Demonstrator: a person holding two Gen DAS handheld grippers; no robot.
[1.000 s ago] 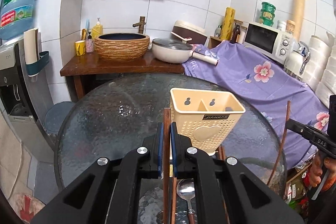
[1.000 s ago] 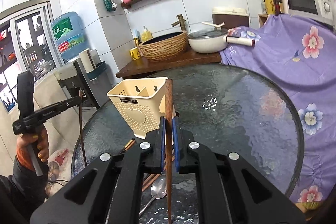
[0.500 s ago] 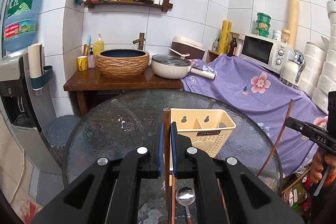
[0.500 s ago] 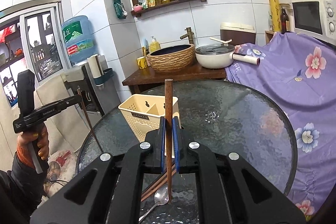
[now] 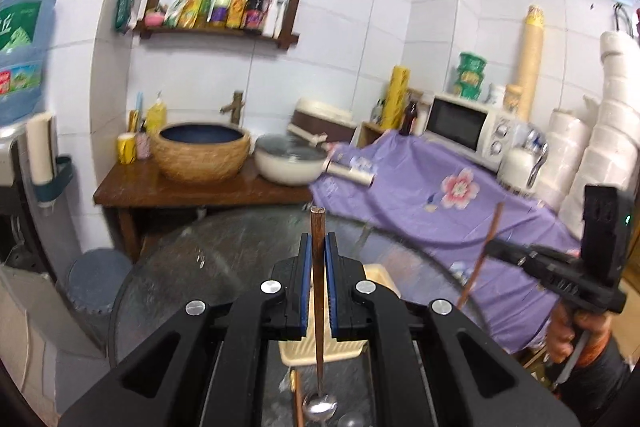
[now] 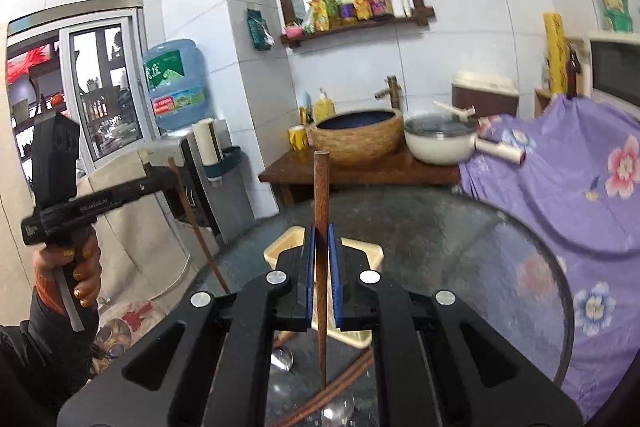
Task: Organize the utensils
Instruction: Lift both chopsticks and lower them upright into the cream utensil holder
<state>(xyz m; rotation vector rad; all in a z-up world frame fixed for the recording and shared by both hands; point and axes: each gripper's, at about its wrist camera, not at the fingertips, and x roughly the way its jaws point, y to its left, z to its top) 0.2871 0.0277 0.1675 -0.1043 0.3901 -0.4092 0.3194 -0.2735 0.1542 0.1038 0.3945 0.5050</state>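
My left gripper (image 5: 319, 247) is shut on a brown wooden chopstick (image 5: 318, 223) that stands upright between its blue pads. My right gripper (image 6: 321, 239) is shut on a second brown chopstick (image 6: 321, 187), also upright. Both hang above the round glass table (image 6: 460, 247). A cream plastic utensil holder (image 5: 380, 273) sits on the table just beyond and below the fingers, mostly hidden by them; it shows as cream holder (image 6: 280, 249) in the right wrist view. Spoons (image 5: 320, 407) and more chopsticks (image 6: 340, 383) lie on the glass below. Each view shows the other hand-held gripper off to the side.
A wooden counter (image 5: 192, 191) behind the table carries a woven basin (image 5: 200, 155) and a white pot (image 5: 288, 163). A purple flowered cloth (image 5: 440, 195) covers the right side, with a microwave (image 5: 460, 127). A water dispenser (image 6: 176, 87) stands at left.
Both grippers have risen with their chopsticks, so the table and the cream holder sank lower in view and the holder is now mostly hidden behind the fingers.
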